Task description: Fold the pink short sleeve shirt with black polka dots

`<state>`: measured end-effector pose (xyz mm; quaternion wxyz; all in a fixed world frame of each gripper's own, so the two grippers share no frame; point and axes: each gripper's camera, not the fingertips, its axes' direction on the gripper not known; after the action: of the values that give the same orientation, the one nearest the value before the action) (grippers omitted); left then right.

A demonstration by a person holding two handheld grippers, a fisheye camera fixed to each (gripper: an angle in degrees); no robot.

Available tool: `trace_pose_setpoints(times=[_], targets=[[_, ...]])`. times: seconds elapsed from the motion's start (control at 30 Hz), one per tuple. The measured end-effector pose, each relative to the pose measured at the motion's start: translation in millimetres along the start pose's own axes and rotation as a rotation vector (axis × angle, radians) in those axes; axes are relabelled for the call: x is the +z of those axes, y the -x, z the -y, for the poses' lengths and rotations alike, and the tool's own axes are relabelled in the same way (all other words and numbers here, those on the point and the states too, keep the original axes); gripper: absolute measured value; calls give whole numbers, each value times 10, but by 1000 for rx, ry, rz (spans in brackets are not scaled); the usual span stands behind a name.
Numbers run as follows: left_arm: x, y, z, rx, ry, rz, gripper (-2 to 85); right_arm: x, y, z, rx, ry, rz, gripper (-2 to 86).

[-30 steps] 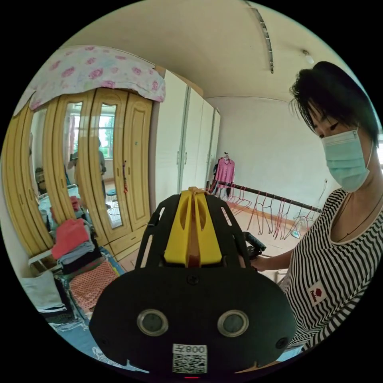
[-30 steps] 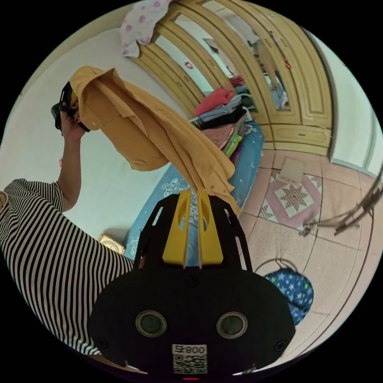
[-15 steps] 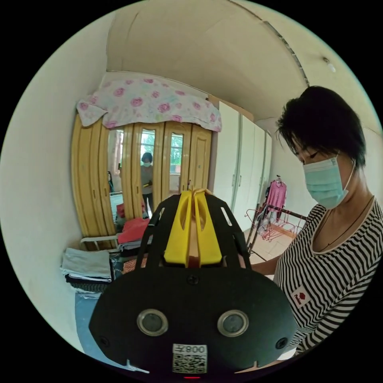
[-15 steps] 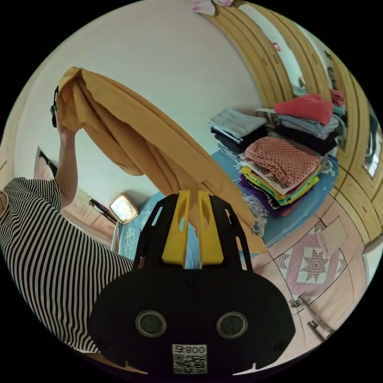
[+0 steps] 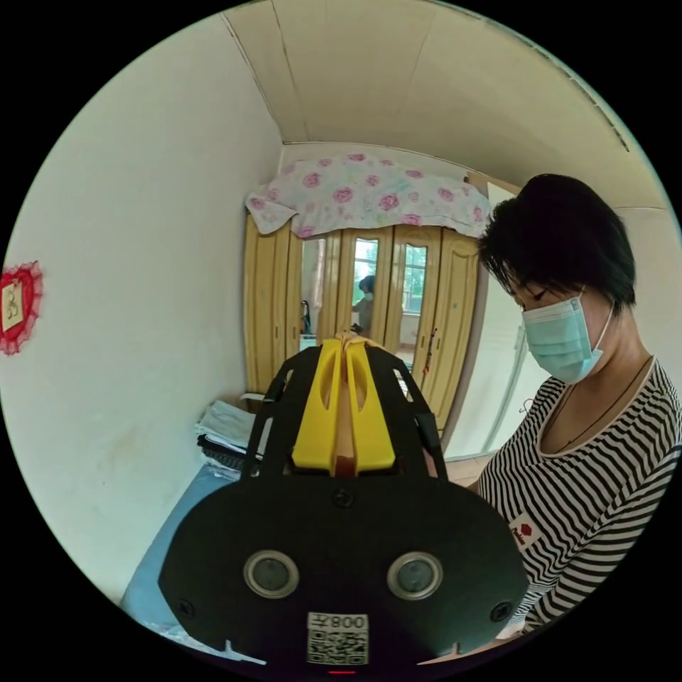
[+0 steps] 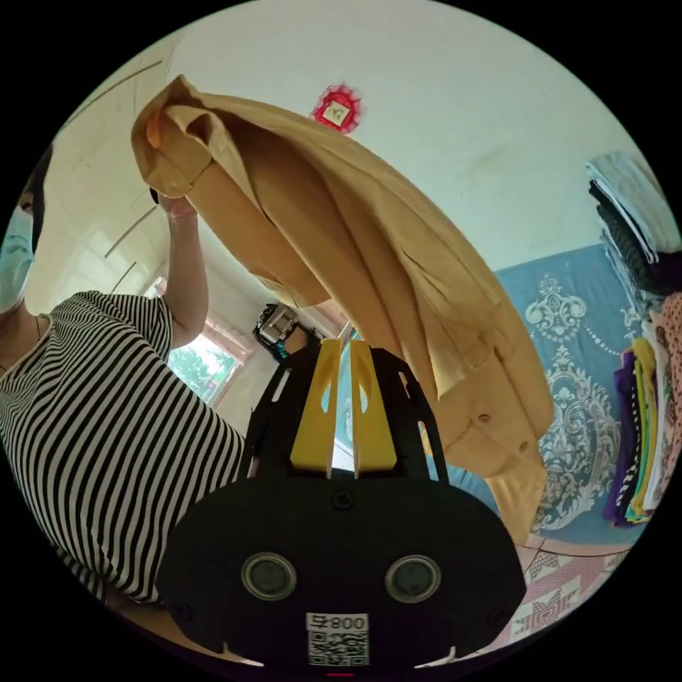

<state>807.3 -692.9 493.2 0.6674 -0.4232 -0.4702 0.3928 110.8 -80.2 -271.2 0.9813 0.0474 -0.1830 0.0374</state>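
A mustard-yellow buttoned shirt [image 6: 369, 234] hangs in the air between both grippers. In the left gripper view my left gripper [image 5: 346, 341] is shut on a tan fold of it. The right gripper view shows the person's hand [image 6: 174, 206] holding that corner up high at the upper left. From there the shirt drapes down to my right gripper [image 6: 341, 344], whose jaws are nearly together on its edge. A pink dotted garment [image 6: 671, 320] lies folded on a stack at the right edge.
A person in a striped top [image 5: 590, 469] stands close at the right. Stacks of folded clothes [image 6: 632, 206] sit on a blue patterned bed cover [image 6: 568, 334]. A mirrored wooden wardrobe [image 5: 433, 312] carries a floral cloth [image 5: 369, 192]. A red ornament [image 6: 335, 110] hangs on the wall.
Both views have swung towards the wall by the bed. The mustard shirt stays held between the two grippers, and its hanging part now sits further right in the right gripper view.
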Motion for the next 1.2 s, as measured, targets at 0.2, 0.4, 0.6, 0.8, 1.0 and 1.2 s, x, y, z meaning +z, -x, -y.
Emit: trace_pose_setpoints(times=[0.2,0.4,0.6,0.8,1.0,1.2], targets=[[-730,209,-356,-38,-13,79,6,-272,-1370,-181,179,-251,-100,1],[-1269,460,-741,-70,-15,131,6,796,-2358,-101,231,-23,98,1],[-1717,705,-1140,-111,-37,148,6,1548,-2093,70,-65,51,175,1],[-2116,745,-1491,-89,-85,124,6,1998,-2539,216,-63,116,182,4],[-2487,733,-1852,-80,-116,105,6,1730,-2959,435,-93,-58,-89,34],[-2753,653,-2266,-94,-115,123,6,2285,-3133,982,-235,73,-171,79]])
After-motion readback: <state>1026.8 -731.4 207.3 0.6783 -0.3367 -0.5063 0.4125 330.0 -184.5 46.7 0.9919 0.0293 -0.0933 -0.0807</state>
